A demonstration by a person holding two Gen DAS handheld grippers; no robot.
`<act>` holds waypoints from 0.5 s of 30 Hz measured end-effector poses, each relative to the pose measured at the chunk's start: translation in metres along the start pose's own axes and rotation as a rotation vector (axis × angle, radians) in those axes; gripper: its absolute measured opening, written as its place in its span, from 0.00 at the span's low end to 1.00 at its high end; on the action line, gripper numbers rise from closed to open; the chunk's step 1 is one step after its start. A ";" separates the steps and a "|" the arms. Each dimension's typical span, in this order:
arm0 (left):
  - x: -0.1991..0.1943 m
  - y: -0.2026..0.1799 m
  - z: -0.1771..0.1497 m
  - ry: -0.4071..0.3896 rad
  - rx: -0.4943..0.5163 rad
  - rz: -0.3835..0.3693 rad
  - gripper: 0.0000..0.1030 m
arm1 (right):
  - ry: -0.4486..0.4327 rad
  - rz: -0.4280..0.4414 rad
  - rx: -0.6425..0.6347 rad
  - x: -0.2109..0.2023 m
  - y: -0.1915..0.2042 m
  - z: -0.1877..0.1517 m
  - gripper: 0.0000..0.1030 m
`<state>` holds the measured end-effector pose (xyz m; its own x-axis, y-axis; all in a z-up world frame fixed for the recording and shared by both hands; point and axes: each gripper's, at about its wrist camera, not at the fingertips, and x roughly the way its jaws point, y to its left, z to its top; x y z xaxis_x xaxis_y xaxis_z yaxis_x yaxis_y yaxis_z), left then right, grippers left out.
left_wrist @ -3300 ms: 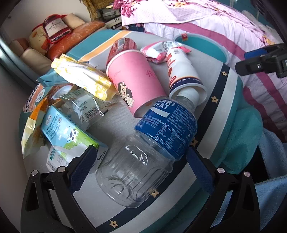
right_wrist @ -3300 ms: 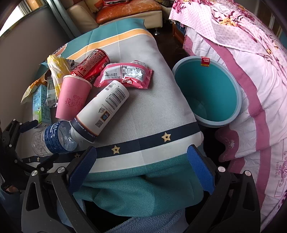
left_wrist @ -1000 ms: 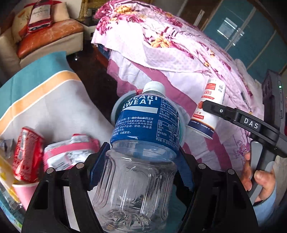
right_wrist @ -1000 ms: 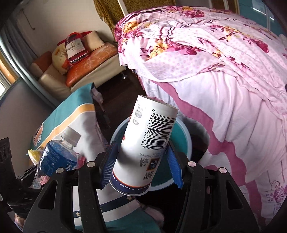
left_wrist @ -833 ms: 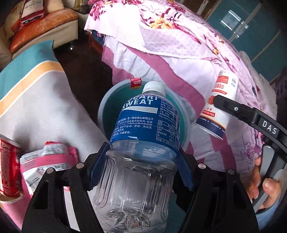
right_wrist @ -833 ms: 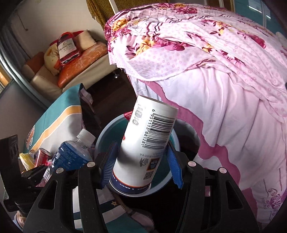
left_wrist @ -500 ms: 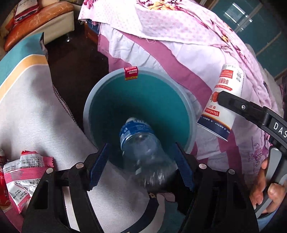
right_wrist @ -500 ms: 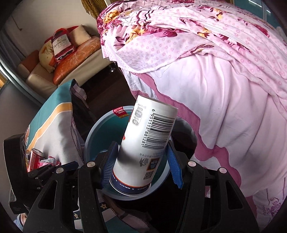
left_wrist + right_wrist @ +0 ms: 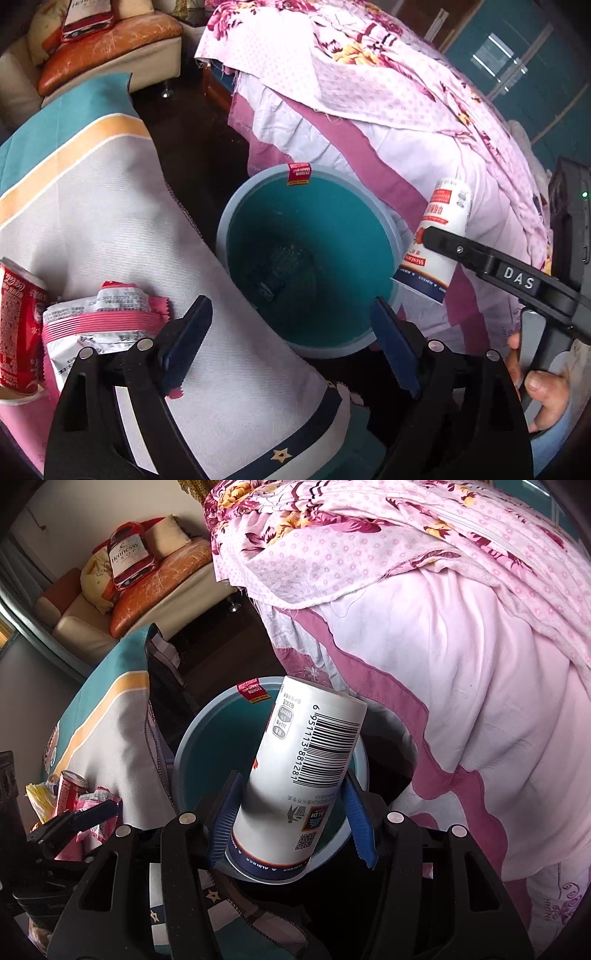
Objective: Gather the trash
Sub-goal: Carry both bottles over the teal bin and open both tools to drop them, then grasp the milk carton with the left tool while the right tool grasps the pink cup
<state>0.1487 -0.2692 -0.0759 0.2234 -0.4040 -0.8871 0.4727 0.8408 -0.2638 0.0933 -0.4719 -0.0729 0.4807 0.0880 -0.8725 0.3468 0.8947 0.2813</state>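
Observation:
My left gripper [image 9: 290, 310] hangs over the teal waste bin [image 9: 343, 221], its jaws opening with nothing between them. A clear bottle with a blue label [image 9: 284, 269] lies dim and blurred at the bin's bottom. My right gripper [image 9: 291, 779] is shut on a tall white paper cup [image 9: 306, 760] with a barcode, held tilted above the bin's rim [image 9: 181, 753]. That cup [image 9: 439, 236] shows in the left wrist view beside the bin's right edge. A red can [image 9: 18, 325] and a pink-white snack wrapper [image 9: 99, 317] lie on the cloth-covered table [image 9: 110, 206].
A bed with pink floral covers [image 9: 369, 92] rises close behind and to the right of the bin. A sofa with cushions [image 9: 110, 55] stands at the back left. Dark floor [image 9: 192, 122] runs between table and bed. A person's hand [image 9: 543, 391] holds the right gripper's handle.
The bottle left my left gripper and dropped into the bin, and the jaws spread wider. Both grippers came down toward the bin. The right one kept hold of the white cup.

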 end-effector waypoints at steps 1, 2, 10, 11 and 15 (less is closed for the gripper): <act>-0.006 0.004 -0.002 -0.013 -0.012 -0.001 0.87 | 0.013 0.002 -0.003 0.002 0.002 -0.001 0.51; -0.010 0.008 -0.003 -0.023 -0.024 -0.002 0.88 | 0.027 0.006 -0.004 0.004 0.004 -0.002 0.52; -0.037 0.038 -0.019 -0.051 -0.099 -0.015 0.88 | 0.067 0.017 -0.017 0.008 0.029 -0.012 0.71; -0.039 0.042 -0.021 -0.053 -0.104 -0.016 0.88 | 0.070 0.016 -0.020 0.007 0.032 -0.012 0.71; -0.053 0.053 -0.033 -0.067 -0.118 -0.010 0.89 | 0.079 0.015 -0.028 0.002 0.044 -0.017 0.75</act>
<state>0.1336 -0.1910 -0.0558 0.2776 -0.4329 -0.8576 0.3726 0.8714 -0.3192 0.0961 -0.4248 -0.0691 0.4202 0.1350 -0.8974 0.3168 0.9048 0.2844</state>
